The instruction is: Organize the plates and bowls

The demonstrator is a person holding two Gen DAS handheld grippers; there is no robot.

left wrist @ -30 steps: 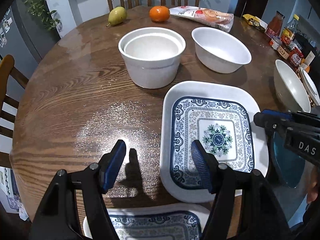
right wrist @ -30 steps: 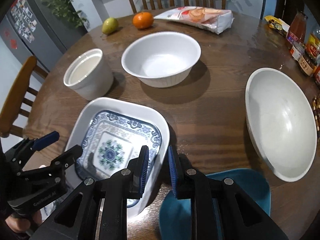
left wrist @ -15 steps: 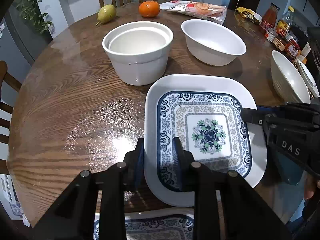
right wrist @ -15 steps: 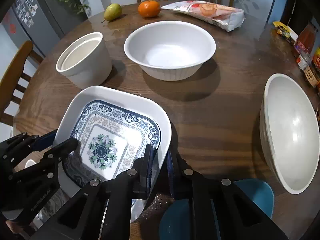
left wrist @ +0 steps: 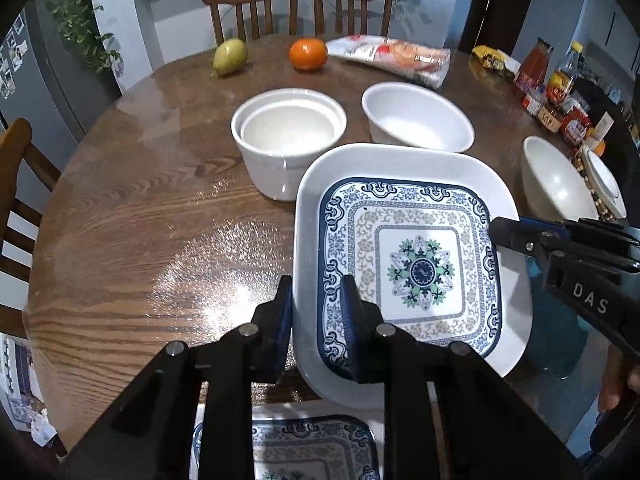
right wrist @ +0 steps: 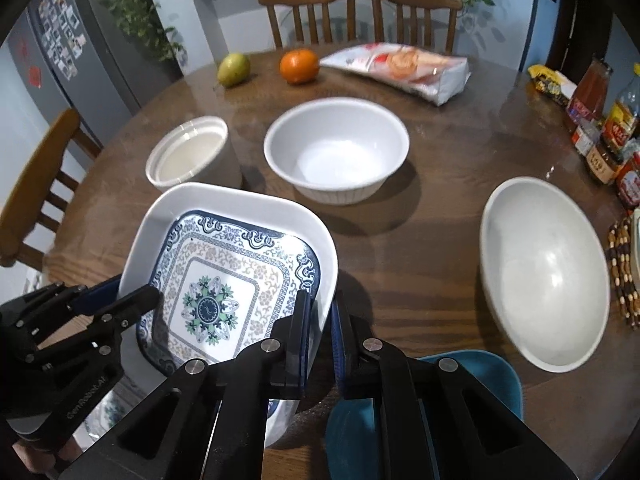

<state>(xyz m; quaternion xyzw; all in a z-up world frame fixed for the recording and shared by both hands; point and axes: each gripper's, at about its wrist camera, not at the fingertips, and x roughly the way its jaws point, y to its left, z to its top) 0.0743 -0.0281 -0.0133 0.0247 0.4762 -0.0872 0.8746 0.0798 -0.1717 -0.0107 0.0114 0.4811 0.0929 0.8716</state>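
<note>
A person stands over a round wooden worktop point(left wrist: 132, 240), holding a gripper in each hand, and both grip one square patterned plate point(left wrist: 404, 264), white with a blue floral border, which sits in the lower centre of both views and looks lifted clear of the wood. The left gripper point(left wrist: 316, 328) has its fingers clamped on the plate's left rim; the right gripper point(right wrist: 320, 332) has its fingers pinched on the opposite rim. At the bottom edge of the left wrist view, a second patterned plate point(left wrist: 304, 448) lies beneath, so stacking the lifted one on it seems the likely step, though that is a judgement. A teal plate point(right wrist: 476, 372) shows at lower right of the right wrist view. Still unsorted, as far as can be seen: a straight-sided white bowl point(left wrist: 288, 140) at centre that appears to hold another nested inside, a round white bowl point(right wrist: 336, 148) beside it, and a large shallow white bowl point(right wrist: 544, 268) at right. A pear point(left wrist: 229, 56), an orange point(left wrist: 308, 54) and a snack packet point(left wrist: 388, 58) sit at the far edge, bottles and jars point(left wrist: 552, 84) at upper right. The right gripper's body reads "DAS"; other labels are too blurred to read.
</note>
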